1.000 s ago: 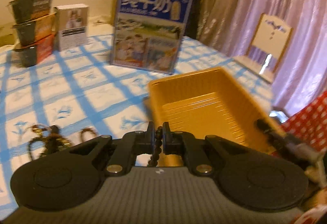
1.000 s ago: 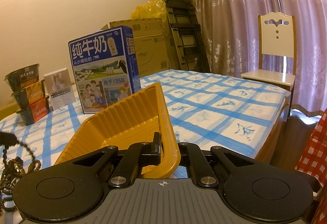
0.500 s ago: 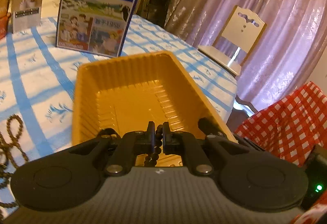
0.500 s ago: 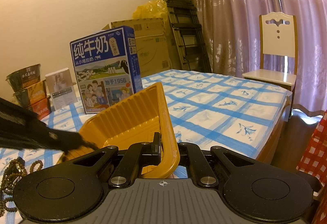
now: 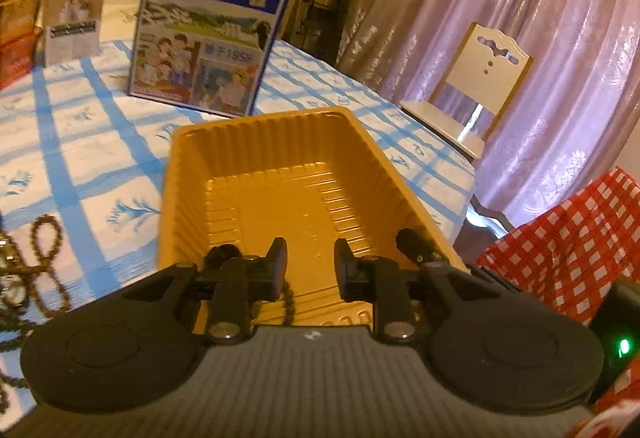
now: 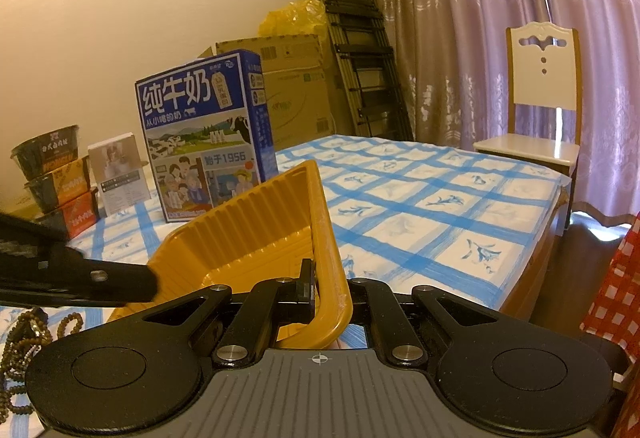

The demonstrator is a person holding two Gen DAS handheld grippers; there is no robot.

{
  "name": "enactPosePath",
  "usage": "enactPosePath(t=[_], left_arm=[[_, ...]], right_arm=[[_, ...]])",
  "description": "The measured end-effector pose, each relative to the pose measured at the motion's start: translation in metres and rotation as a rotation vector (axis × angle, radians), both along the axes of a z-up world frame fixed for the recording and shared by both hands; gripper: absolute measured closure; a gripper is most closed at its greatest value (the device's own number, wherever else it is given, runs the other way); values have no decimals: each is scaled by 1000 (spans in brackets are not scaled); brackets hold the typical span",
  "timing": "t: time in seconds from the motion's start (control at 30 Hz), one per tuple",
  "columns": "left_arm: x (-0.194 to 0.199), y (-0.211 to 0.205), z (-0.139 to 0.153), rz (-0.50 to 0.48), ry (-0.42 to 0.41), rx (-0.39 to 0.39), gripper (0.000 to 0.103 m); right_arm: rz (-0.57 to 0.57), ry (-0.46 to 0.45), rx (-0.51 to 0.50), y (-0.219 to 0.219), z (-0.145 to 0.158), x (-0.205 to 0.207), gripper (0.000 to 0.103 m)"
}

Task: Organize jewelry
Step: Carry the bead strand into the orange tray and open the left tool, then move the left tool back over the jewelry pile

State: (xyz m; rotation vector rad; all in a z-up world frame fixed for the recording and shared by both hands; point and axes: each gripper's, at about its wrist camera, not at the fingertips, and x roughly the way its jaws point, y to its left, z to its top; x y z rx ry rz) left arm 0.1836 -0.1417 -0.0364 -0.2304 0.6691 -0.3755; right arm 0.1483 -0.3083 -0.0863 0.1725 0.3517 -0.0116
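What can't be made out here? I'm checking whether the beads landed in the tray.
- Bead strand, left wrist view: its lower end is hidden behind the opening left gripper.
- Orange tray floor, right wrist view: blocked by the right gripper.
- Bead pile, right wrist view: cut off by the frame edge.

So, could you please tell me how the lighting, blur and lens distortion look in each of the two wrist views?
Left wrist view: warm orange cast, soft blur on the milk carton and chair, the yellow tray a little sharper, dark vignette at the top right corner. Right wrist view: sharper, carton print readable, fisheye bending the curtains, a bright streak on the chair seat, and the left gripper's arm smeared dark.
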Motion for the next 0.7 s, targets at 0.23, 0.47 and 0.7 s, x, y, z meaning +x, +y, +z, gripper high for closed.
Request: enactPosePath(t=[0.23, 0.47, 0.7], left_arm=[[-34, 47, 1, 84, -22, 86, 72], [-52, 108, -15, 222, 38, 229, 72], [-58, 145, -25, 321, 64, 294, 72]], right_arm=[[1, 2, 0, -1, 0, 0, 97], [1, 2, 0, -1, 0, 0, 97], [0, 3, 0, -1, 0, 0, 97]])
